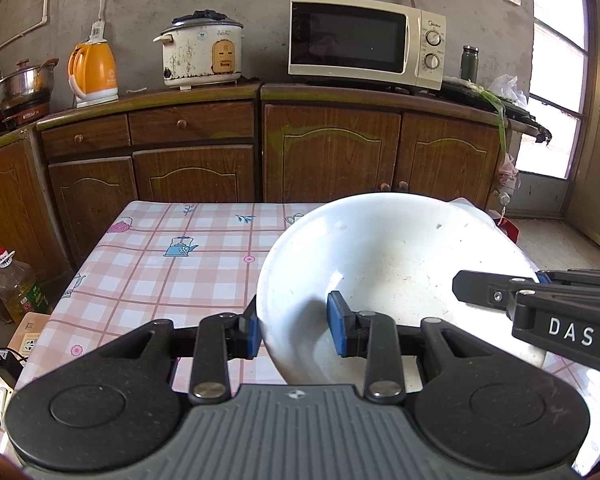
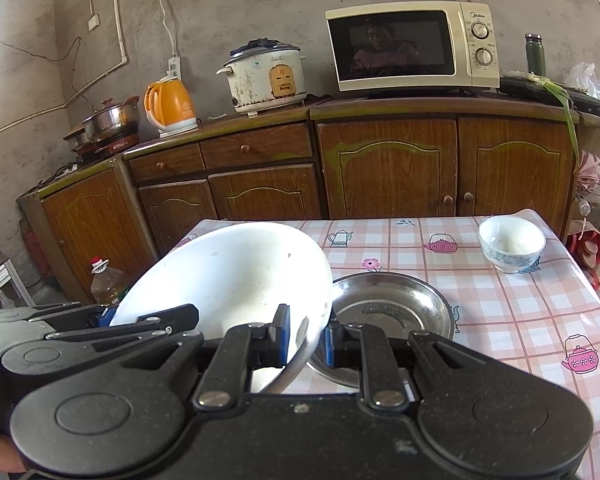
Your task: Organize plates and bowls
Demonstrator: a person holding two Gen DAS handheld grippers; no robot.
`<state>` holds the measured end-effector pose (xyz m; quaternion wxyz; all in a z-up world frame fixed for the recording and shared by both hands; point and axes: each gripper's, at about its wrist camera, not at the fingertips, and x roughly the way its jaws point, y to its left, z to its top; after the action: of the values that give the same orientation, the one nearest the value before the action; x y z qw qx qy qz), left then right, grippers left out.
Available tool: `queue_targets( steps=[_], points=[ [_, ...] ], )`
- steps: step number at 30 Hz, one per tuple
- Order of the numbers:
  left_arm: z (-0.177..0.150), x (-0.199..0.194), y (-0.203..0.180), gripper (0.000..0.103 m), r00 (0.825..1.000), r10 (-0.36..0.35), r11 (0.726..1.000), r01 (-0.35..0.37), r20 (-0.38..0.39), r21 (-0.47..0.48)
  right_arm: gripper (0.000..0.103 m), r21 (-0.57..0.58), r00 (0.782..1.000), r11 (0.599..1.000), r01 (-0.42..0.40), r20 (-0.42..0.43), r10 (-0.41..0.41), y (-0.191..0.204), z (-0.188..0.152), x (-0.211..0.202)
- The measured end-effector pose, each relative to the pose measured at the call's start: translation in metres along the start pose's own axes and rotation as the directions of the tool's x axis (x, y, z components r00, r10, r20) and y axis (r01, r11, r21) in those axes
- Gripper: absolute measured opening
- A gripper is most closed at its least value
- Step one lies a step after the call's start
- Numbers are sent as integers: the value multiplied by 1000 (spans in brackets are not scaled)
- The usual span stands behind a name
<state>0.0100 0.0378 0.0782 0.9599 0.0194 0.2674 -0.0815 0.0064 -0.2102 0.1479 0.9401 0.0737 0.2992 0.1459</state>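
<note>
One white basin, one steel plate, one bowl

Left wrist view: close behind its black fingers, angled down over the pink checked tablecloth, facing the brown wooden cabinets | Right wrist view: same close, downward angle, set further right | Shared: large white enamel bowl, cream microwave, cabinets, tablecloth

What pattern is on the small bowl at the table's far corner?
White with a blue-green floral band on the small bowl; clearest in the right wrist view.
</note>
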Motion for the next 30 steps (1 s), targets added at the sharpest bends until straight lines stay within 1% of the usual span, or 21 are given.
queue_targets(
  steps=[9,30],
  points=[
    [-8,-1,-7,33,1000,-17,1000,17,-13,4,21,10,1000,1000,13,-5,-12,-6,-8,-8],
    [-24,-1,-30,33,996,-72,997,73,-56,24,21,37,997,997,71,-24,-70,-26,-33,-30]
  ],
)
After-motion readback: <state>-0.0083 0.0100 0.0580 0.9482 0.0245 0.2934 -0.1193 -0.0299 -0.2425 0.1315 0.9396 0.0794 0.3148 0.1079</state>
